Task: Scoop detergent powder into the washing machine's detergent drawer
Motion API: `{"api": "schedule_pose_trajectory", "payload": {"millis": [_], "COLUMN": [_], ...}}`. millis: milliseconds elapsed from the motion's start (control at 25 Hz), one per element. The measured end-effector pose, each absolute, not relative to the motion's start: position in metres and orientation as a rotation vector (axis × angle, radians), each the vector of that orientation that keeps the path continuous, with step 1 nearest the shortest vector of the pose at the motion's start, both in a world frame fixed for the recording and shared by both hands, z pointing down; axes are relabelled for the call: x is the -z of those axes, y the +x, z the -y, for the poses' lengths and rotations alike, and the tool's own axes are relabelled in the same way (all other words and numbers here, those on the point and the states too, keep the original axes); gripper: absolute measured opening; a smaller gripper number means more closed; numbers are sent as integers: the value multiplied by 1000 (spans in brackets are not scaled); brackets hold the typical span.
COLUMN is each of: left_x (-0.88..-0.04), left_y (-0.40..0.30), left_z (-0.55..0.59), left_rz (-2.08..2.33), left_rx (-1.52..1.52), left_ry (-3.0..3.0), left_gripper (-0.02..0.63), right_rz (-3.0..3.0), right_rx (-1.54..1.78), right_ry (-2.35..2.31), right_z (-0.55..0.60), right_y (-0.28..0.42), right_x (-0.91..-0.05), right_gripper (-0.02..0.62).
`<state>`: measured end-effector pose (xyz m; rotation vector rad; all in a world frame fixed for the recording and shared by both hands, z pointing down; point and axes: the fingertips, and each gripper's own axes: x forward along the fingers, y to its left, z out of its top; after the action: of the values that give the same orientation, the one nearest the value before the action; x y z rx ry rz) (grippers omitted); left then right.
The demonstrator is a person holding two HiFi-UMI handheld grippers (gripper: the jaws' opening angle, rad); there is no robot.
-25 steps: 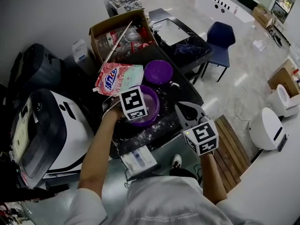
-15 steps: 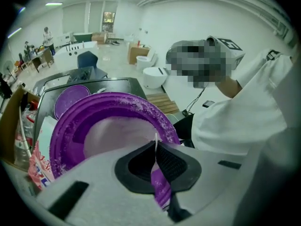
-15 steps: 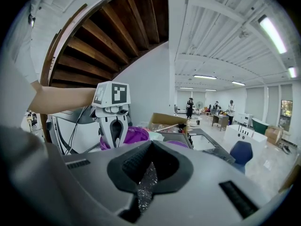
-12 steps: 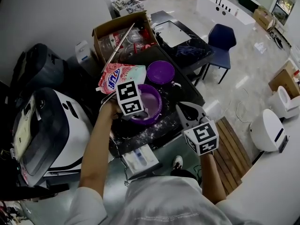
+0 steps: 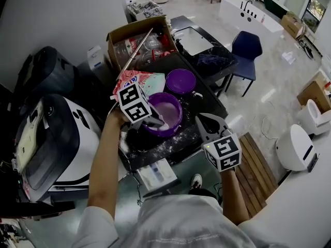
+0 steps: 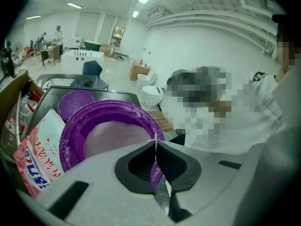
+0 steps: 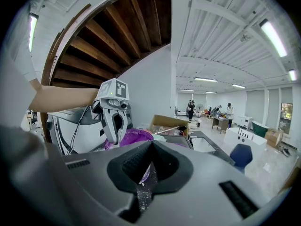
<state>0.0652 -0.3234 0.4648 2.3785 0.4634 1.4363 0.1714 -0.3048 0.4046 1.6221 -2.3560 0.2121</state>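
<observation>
A purple bowl (image 5: 168,110) (image 6: 108,131) (image 7: 129,136) of pale detergent powder sits on the dark, powder-dusted counter (image 5: 155,149). My left gripper (image 5: 154,120) (image 6: 155,145) (image 7: 114,139) hangs over the bowl's near-left rim, pointing down into it. It is shut on the thin handle of a white scoop (image 5: 159,121), seen edge-on between the pads. My right gripper (image 5: 202,120) (image 7: 149,147) hovers right of the bowl, shut with nothing in it. A white detergent drawer (image 5: 155,175) juts out below the counter's near edge.
A pink-and-white detergent bag (image 5: 138,82) (image 6: 37,154) lies behind the bowl, and the purple lid (image 5: 181,80) (image 6: 75,102) beside it. A cardboard box (image 5: 135,40) of bottles stands at the back. The washing machine (image 5: 51,143) is on the left. A blue chair (image 5: 244,43) stands at the right.
My left gripper has drawn back from over the bowl's middle toward its left rim and tilted. The right gripper has stayed put.
</observation>
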Motion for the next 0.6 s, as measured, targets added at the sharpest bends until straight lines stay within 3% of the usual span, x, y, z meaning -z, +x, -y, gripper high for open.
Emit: {"api": "schedule_pose_trajectory", "payload": {"millis": [600], "left_x": [-442], "left_y": [49], "left_z": [378], "left_rz": [131], "left_rx": [-812], "left_ry": [2502], "left_gripper": [14], "right_rz": [2416], "right_rx": [-76], "right_ry": [1593], "right_z": [305], "right_y": [142], "right_x": [-381], "right_gripper": [6]}}
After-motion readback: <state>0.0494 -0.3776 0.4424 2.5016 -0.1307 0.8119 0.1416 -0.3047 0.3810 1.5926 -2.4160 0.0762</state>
